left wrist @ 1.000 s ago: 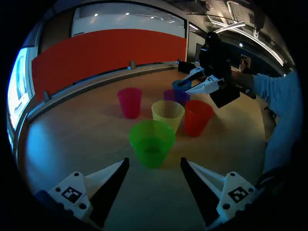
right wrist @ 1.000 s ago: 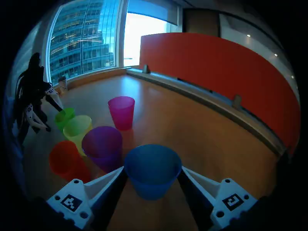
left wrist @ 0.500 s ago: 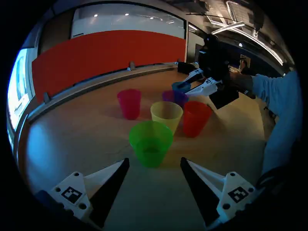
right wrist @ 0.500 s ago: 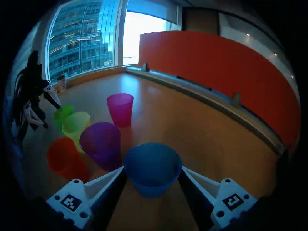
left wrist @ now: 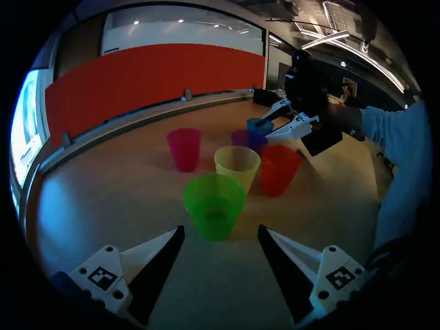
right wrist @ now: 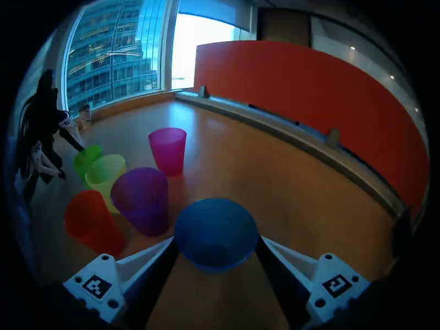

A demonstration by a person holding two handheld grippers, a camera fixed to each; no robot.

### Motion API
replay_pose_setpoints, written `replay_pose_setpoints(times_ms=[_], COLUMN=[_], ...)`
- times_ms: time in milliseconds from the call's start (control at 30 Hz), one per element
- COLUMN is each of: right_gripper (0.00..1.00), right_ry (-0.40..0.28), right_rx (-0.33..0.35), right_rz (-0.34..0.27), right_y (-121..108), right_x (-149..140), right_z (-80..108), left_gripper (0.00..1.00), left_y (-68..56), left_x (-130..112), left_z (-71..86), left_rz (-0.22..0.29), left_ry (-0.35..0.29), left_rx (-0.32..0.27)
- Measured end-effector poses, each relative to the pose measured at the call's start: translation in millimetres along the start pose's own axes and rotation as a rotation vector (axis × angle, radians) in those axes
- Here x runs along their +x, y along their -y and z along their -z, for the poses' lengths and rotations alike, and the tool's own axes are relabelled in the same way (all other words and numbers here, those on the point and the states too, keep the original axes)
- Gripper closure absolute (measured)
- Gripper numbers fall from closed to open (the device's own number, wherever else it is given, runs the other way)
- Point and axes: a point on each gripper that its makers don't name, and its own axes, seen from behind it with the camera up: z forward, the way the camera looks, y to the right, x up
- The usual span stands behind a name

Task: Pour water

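Looking at the left gripper view, the left gripper [left wrist: 220, 228] has its jaws wide open at the bottom, with the green cup [left wrist: 214, 204] just ahead. In the right gripper view, the right gripper [right wrist: 216, 239] squeezes the blue cup [right wrist: 215, 231] at bottom centre. It looks light and bendy, so hold its sides softly

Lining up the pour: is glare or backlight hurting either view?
Right gripper view: the window blows out at top, but the blue cup looks sharp. Left gripper view: dimmer, even light; the green cup is clear.
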Motion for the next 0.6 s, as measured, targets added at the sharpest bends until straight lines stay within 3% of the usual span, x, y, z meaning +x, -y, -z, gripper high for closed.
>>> replay_pose_setpoints(times_ms=[300, 600], right_gripper=[0.0, 0.0], right_ry=[-0.001, -0.024], right_rx=[-0.005, -0.045], right_rz=[-0.012, -0.036], right_y=[5, 6], right_x=[-7, -15], right_z=[17.6, 46.6], left_gripper=[0.01, 0.01], left_y=[3.8, 14.5], left_x=[-3, -1], left_z=[5.7, 18.8], left_rz=[0.01, 0.034], left_ry=[-0.009, -0.038], left_rx=[0.024, 0.079])
